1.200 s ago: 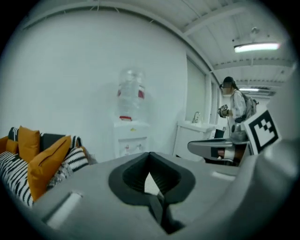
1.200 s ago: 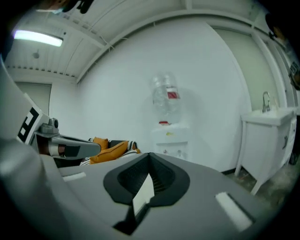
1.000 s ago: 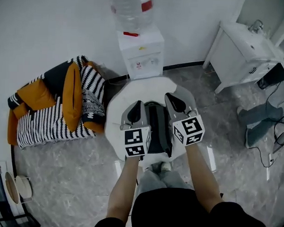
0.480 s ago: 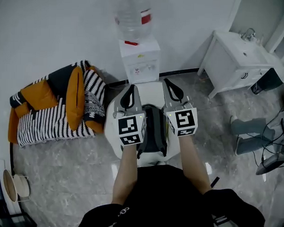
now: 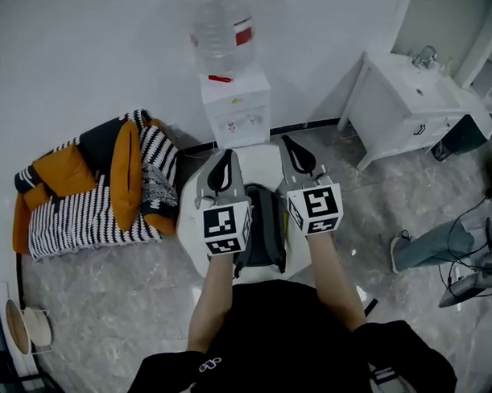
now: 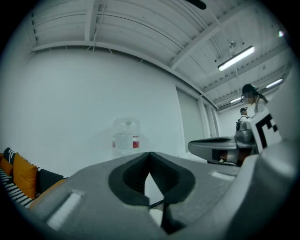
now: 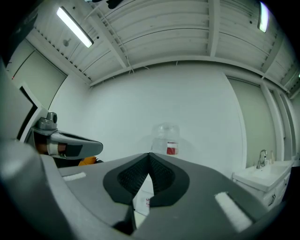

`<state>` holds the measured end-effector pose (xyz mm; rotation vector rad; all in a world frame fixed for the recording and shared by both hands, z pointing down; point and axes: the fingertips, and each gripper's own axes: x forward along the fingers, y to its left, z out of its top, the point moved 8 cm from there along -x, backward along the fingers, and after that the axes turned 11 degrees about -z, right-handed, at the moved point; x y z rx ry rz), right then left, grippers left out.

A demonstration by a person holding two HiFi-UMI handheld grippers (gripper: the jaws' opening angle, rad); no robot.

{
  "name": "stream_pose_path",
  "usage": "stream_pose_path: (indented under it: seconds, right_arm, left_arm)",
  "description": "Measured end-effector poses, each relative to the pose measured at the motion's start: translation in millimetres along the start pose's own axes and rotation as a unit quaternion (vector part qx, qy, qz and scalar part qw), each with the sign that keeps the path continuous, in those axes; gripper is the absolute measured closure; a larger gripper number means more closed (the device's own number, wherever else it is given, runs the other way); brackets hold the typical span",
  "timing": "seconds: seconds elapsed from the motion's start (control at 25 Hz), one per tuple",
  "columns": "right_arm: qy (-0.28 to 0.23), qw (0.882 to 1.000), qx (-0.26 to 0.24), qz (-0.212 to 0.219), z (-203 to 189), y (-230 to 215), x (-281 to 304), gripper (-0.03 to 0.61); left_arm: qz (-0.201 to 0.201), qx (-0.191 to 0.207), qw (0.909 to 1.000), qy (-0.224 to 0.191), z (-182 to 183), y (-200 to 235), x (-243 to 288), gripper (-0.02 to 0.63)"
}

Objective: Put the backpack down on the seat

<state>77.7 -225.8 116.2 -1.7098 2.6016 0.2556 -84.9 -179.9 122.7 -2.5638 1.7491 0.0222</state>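
Note:
A dark grey backpack (image 5: 265, 231) lies lengthwise over the round white seat (image 5: 259, 161) in the head view, between my two forearms. My left gripper (image 5: 222, 168) is just left of the pack and my right gripper (image 5: 296, 155) just right of it, both pointing forward towards the wall. Each gripper's own view shows its jaws meeting at the tips: left gripper (image 6: 150, 161), right gripper (image 7: 150, 161). Nothing shows pinched at either tip. A thin dark line crosses the lower gap of the left jaws; what it is I cannot tell. Whether the pack rests fully on the seat is hidden.
A white water dispenser (image 5: 235, 107) with a clear bottle (image 5: 222, 34) stands against the wall just beyond the seat. A low couch with striped blanket and orange cushions (image 5: 93, 186) sits left. A white sink cabinet (image 5: 410, 101) and another person's leg (image 5: 430, 242) are at the right.
Both grippers and the backpack have shifted forward over the seat, towards the dispenser. My view has pulled back, so my torso now hides my feet. The person's leg at the right moved.

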Motion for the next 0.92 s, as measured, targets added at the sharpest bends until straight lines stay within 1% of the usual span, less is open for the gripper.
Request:
stream_pose_path:
  seconds: [0.08,0.32,0.56,0.92]
  right_arm:
    - [0.000,1.000,0.000,0.004,2,0,1,0.577]
    - [-0.006,1.000,-0.001,0.018,2,5,7,0.577]
    - [0.009,1.000,-0.002,0.019,-5,7,13,0.575]
    - [0.009,1.000,-0.006,0.021,-8,8,21,0.575]
  left_arm:
    - [-0.004,-0.003,1.0000,-0.001,2,-2,3,0.615]
    - [-0.006,0.004,1.0000,-0.001,3,-1,10,0.615]
    - [-0.007,0.006,0.9998,0.015,-3,5,12,0.615]
    - [-0.006,0.004,0.9998,0.016,-6,14,18,0.615]
